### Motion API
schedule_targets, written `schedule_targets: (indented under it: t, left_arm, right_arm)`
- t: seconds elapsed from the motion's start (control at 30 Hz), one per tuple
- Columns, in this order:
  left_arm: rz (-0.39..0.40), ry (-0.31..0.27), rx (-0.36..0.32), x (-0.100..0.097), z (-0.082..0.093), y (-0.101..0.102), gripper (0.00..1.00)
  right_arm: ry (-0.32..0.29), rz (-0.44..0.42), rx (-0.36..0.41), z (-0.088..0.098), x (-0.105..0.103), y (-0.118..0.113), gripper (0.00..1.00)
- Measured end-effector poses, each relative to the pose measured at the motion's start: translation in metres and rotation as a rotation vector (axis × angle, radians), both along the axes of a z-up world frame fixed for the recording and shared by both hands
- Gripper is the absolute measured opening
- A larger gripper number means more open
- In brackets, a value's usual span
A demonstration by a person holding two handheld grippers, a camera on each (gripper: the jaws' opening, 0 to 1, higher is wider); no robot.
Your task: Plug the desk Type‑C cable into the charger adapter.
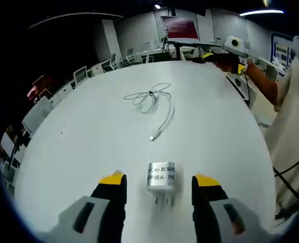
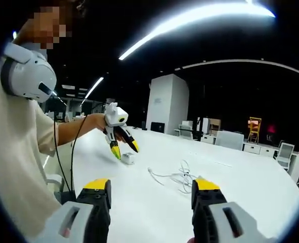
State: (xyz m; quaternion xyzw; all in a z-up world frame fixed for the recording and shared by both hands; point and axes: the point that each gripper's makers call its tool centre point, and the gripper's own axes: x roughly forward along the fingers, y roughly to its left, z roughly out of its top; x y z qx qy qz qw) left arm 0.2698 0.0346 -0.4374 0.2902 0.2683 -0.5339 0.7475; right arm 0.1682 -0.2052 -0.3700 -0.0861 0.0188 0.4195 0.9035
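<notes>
Left gripper (image 1: 159, 181) jaws spread wide, holding nothing; charger adapter (image 1: 161, 182) lies on the white table (image 1: 78, 152) right between the yellow jaw tips, touching neither, prongs pointing back toward the camera; likely light, rigid, smooth plastic, so it could skid on the slick tabletop or rotate when pinched; best hold judged to be across the flat sides of the body, clear of prongs and of the port end.

Type-C cable (image 1: 157, 104) lies straight ahead of the left gripper, beyond the adapter, loosely coiled with a band at the bundle; its free plug end (image 1: 153, 137) points toward the adapter, near but apart; cable looks thin, limp, light; take it just behind the plug, since the soft cord will not steer the tip.

Right gripper (image 2: 152, 192) jaws spread, empty, raised above the table; in its view the cable (image 2: 179, 177) lies just ahead between the jaws, adapter (image 2: 128, 158) farther ahead-left under the left gripper (image 2: 123, 146).

Hard to make out: adapter's port face turned away, port not visible; label text blurred; plug orientation too small to tell.
</notes>
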Motion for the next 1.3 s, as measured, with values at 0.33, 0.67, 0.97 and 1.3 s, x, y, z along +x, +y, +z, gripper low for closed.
schedule_targets:
  t: [0.33, 0.67, 0.97, 1.3]
  left_arm:
    - [0.012, 0.036, 0.036, 0.004, -0.010, 0.003, 0.45]
    - [-0.010, 0.049, 0.049, 0.007, -0.013, -0.002, 0.36]
    - [-0.015, 0.062, 0.064, 0.005, -0.018, -0.001, 0.33]
    - [-0.018, 0.084, 0.050, 0.005, -0.022, -0.003, 0.27]
  right_arm:
    - [0.035, 0.013, -0.019, -0.010, 0.001, 0.000, 0.65]
    - [0.031, 0.012, -0.023, -0.008, 0.000, -0.002, 0.65]
    - [0.034, 0.012, -0.030, -0.012, 0.001, -0.001, 0.65]
    - [0.033, 0.016, -0.042, -0.014, 0.002, 0.001, 0.65]
